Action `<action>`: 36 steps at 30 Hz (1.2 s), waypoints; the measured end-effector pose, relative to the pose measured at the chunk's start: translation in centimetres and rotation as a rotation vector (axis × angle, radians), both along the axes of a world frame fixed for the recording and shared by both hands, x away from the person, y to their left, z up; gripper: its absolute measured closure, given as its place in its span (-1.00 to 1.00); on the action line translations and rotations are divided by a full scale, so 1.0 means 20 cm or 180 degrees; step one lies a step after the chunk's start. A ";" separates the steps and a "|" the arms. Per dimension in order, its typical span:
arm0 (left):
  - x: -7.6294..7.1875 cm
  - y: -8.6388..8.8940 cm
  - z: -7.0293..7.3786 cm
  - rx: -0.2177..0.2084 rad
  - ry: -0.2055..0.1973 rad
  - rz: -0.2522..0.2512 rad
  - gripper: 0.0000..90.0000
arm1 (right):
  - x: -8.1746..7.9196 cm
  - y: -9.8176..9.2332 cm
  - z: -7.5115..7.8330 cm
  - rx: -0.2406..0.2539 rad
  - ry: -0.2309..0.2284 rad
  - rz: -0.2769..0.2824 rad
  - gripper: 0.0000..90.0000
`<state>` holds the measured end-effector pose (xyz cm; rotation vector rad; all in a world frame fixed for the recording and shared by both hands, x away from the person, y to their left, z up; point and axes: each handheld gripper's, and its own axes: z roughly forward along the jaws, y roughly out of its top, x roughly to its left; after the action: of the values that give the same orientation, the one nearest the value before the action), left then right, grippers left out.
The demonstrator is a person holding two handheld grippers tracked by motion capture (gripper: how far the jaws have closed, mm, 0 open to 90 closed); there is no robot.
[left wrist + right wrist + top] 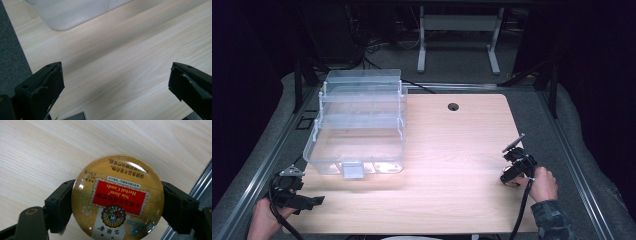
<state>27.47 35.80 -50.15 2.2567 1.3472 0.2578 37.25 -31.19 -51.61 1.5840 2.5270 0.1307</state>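
Golden round candy tin [117,200], stiff, light and likely slippery, sits clamped rim-to-rim in the right gripper [117,206]; left gripper [116,85] gapes empty.

One clear plastic bin [357,125], one round candy tin [117,200], two grippers, one table [452,175]

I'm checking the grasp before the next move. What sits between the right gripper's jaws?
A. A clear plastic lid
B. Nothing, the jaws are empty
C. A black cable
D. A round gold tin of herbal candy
D: in the right gripper view the jaws of the right gripper clamp both sides of a round gold candy tin with a red label, above the wooden table.
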 end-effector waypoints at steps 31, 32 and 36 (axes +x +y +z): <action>0.02 0.05 0.08 -0.0021 0.0033 0.0047 -1.00 | -0.14 -0.05 0.09 0.0622 -0.0432 -0.0061 -1.00; 0.03 0.05 0.09 -0.0029 0.0051 0.0037 -1.00 | -0.16 -0.03 0.09 0.0594 -0.0485 -0.0043 -0.99; 0.05 0.06 0.12 -0.0046 0.0049 0.0043 -1.00 | -0.23 0.04 0.10 0.0574 -0.0638 0.0024 -0.99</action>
<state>28.49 37.06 -47.83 2.2430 1.3683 0.2349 32.63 -30.36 -49.61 1.5355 2.4234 0.5052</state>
